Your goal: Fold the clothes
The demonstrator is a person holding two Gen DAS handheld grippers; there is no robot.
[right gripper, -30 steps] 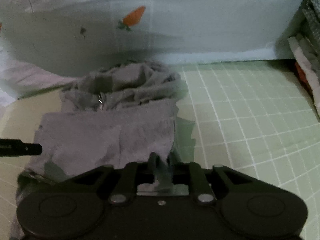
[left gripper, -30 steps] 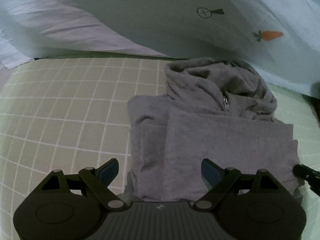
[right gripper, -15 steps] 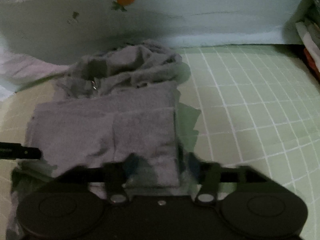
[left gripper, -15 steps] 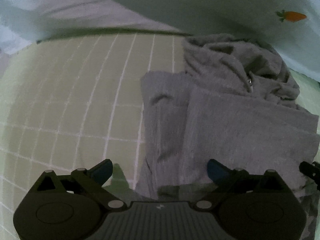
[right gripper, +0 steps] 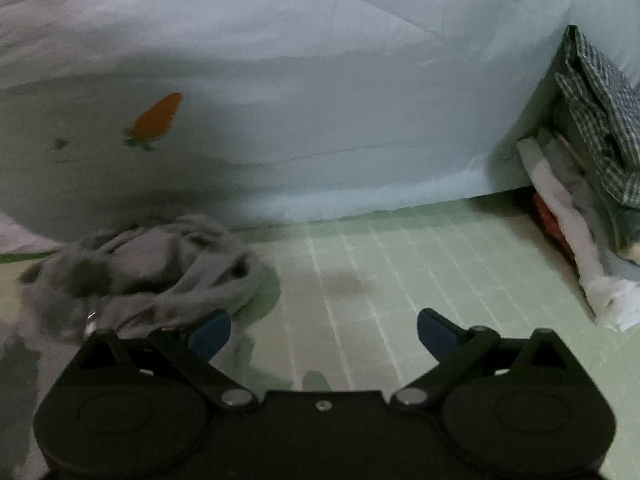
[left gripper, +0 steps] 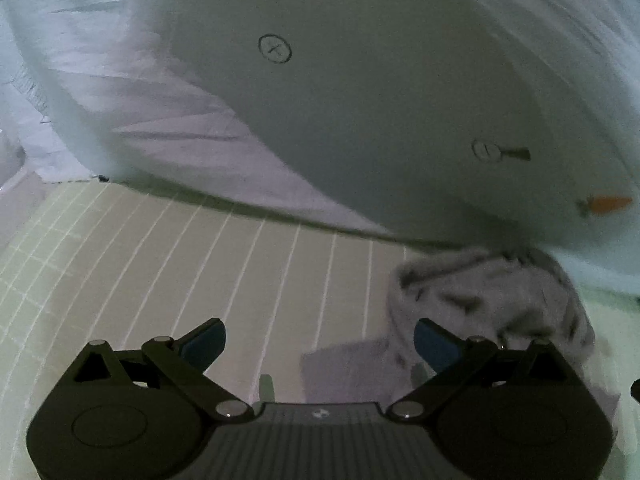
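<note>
Ahead of the left wrist camera, the left gripper has its two blue-padded fingers spread wide and holds nothing. Below and beyond them lies a pale green sheet with a white grid pattern. To the right, the grey fleecy hooded garment rests on this sheet, its crumpled hood just past the right-hand finger and a flatter folded part reaching in under the gripper's body. Behind it rises a bulky pale blue quilt printed with small line drawings and an orange carrot, its lower edge on the sheet right above the garment. From the right wrist camera, the right gripper is likewise spread wide with nothing between its blue pads. The grey garment lies to the left on the green grid sheet, its bunched hood touching or passing just behind the left-hand pad, with a small metal zip pull showing near the gripper's black frame. The blue quilt fills the background. At the far right stands a stack of folded fabrics, topped by a dark checked cloth.
</note>
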